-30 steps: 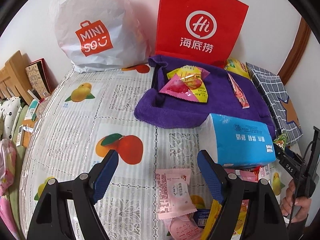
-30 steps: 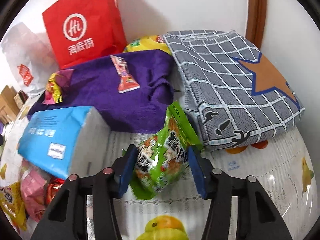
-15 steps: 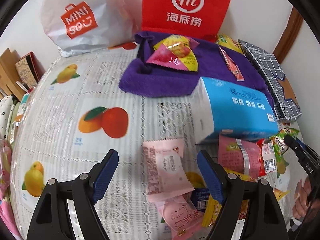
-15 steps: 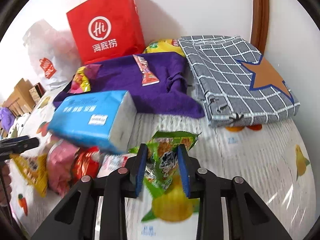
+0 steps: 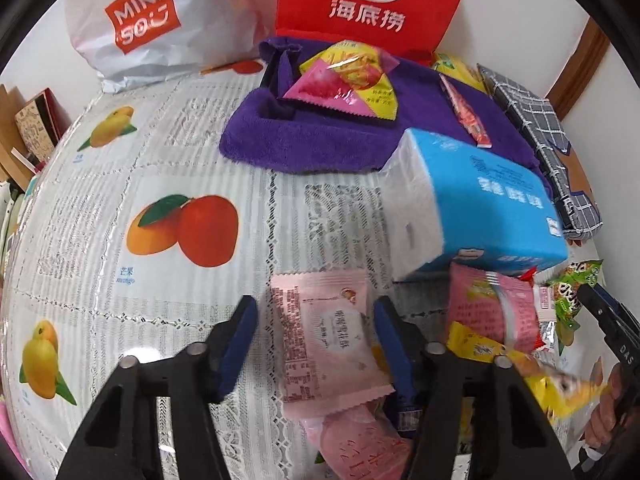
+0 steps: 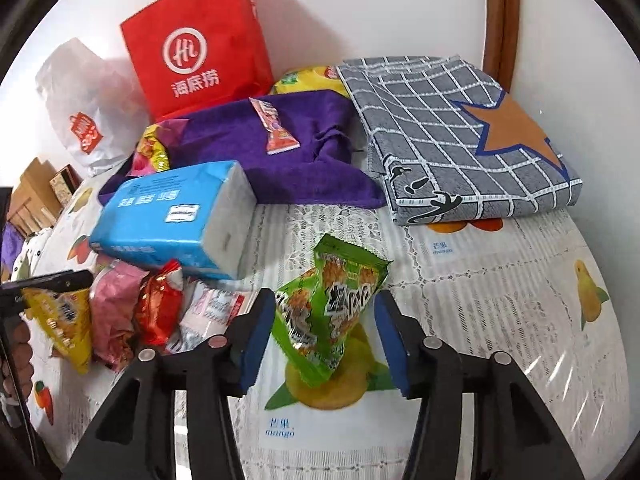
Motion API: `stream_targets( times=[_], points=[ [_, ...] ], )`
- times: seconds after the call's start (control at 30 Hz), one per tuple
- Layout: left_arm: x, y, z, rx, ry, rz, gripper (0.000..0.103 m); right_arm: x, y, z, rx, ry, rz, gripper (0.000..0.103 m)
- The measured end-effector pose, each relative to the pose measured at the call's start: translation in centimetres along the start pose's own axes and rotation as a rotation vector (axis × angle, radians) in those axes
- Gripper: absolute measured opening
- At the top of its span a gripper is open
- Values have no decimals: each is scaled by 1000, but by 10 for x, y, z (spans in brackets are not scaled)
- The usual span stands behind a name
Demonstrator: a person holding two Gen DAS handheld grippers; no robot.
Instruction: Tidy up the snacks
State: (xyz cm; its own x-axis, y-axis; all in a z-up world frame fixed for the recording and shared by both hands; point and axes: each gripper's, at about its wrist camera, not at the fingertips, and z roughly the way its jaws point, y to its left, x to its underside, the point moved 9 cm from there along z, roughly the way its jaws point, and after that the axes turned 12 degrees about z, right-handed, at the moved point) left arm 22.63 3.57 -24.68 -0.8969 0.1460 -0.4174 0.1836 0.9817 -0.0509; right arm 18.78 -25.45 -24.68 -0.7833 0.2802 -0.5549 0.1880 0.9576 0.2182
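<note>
We are bringing the left gripper [image 5: 316, 344] down over the flat pale-pink foil snack packet [image 5: 326, 334] lying on the fruit-printed plastic cloth covering the bench [image 5: 120, 184]. Its jaws have just been closing and are straddling the packet's two long edges, but the blue pads are not yet pressing on it, so nothing is grasped. We are lining up across the narrow width because the packet is lying flat there.

The right gripper [image 6: 324, 334] is standing released: its jaws have just been opening, and the crinkled green foil snack bag [image 6: 326, 312] is sitting between them, propped upright and free of the pads. We judge it is being set down here at the 3 o'clock edge of the loose snack pile, just beside the red foil packet [image 6: 160, 304] and the yellow packet [image 6: 64, 324], to gather like with like.

The blue plastic tissue pack [image 6: 160, 216] is leaning on the pile at 12 o'clock, with the folded purple towel [image 5: 316, 140] behind it.
</note>
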Motion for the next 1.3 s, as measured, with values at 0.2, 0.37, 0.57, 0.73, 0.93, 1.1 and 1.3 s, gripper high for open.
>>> stream_targets(
  times=[0.2,0.37,0.57,0.73,0.93,1.1,1.3],
  points=[
    [-1,2,5,11,1,3,49,-2,-2,28,7,48,49,61],
    [-1,-2,7,-35,-1,56,50,-2,4,43,10,51,38,65],
    [-3,-1,6,-34,-2,58,44,-2,10,38,-36,51,21,48],
    [-4,2,-6,-28,-25,44,44,-6,9,22,-41,17,16,48],
    [-9,-3,-32,-25,-67,63,44,-12,14,-7,-54,-25,26,48],
    [-18,-14,-56,-8,-107,100,44,-16,29,-33,-52,-65,9,48],
    [-28,-25,-80,17,-151,143,44,-22,51,-54,-54,-100,5,47]
  ],
)
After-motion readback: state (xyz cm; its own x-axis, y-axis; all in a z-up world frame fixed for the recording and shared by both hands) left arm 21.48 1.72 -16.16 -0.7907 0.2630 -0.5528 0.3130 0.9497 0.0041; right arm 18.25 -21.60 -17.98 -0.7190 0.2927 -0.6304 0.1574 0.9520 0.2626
